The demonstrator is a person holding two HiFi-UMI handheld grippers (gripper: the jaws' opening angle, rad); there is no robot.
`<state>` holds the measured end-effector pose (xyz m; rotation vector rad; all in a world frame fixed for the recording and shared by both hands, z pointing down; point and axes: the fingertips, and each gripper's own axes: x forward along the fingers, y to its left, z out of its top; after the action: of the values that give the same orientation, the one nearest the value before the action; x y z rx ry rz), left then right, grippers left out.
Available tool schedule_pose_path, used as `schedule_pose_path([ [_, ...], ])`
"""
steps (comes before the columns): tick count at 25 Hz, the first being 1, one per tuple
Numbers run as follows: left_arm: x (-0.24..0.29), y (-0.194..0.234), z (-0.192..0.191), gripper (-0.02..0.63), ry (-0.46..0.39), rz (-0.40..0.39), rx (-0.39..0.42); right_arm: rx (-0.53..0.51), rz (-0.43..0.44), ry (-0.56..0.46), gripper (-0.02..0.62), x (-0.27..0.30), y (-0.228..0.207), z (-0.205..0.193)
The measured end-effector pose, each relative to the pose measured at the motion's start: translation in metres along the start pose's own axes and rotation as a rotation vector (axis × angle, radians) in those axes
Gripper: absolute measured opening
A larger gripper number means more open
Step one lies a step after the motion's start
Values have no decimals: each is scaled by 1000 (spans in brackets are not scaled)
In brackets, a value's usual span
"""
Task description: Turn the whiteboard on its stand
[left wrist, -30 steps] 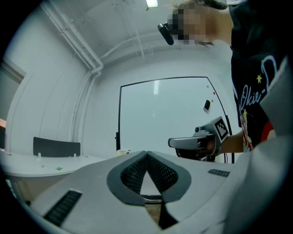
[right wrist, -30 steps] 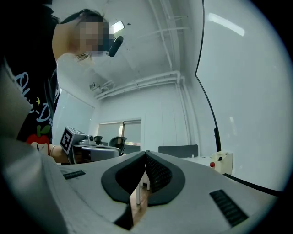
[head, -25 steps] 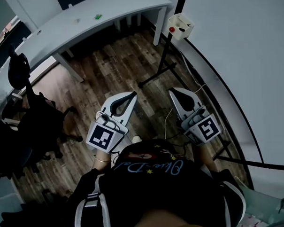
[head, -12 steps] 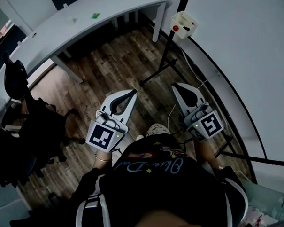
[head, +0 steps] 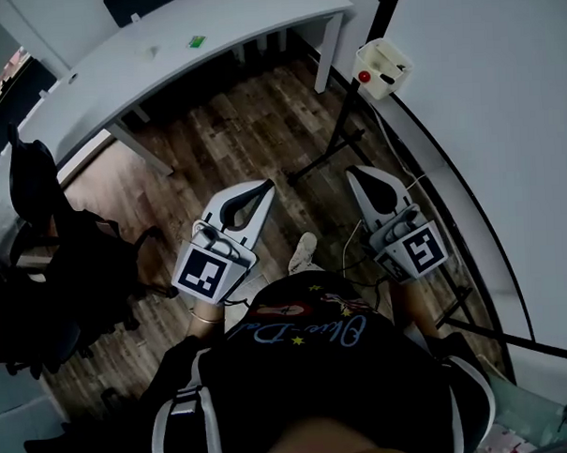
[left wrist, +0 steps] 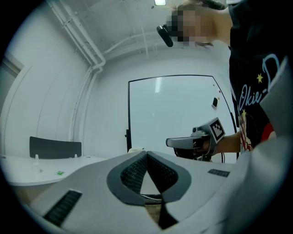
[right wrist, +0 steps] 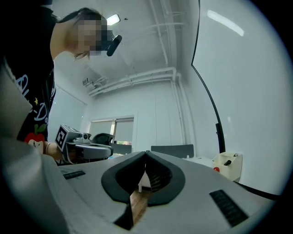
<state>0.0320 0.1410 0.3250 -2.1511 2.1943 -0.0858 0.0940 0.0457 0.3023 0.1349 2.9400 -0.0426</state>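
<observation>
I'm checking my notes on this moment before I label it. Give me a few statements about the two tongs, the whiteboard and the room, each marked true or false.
1. The left tongs are shut with nothing between them. True.
2. The right tongs grip the frame of the large white whiteboard. False: they are shut and empty, apart from the board.
3. A small white tray box with a red thing in it sits by the whiteboard's black frame. True.
4. The floor is grey carpet. False: it is brown wooden plank floor.
5. The black office chair stands against the whiteboard. False: it stands on the person's left, across the floor from the board.
</observation>
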Motion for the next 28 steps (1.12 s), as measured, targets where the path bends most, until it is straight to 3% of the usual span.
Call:
schedule_pose_path([
  [14,77,54,-10,20,8,-33,-8,10,-74,52,34,36,-80,-26],
  [28,146,71,-13,20,20,-155,-20,22,-161,50,34,46,-139,-35],
])
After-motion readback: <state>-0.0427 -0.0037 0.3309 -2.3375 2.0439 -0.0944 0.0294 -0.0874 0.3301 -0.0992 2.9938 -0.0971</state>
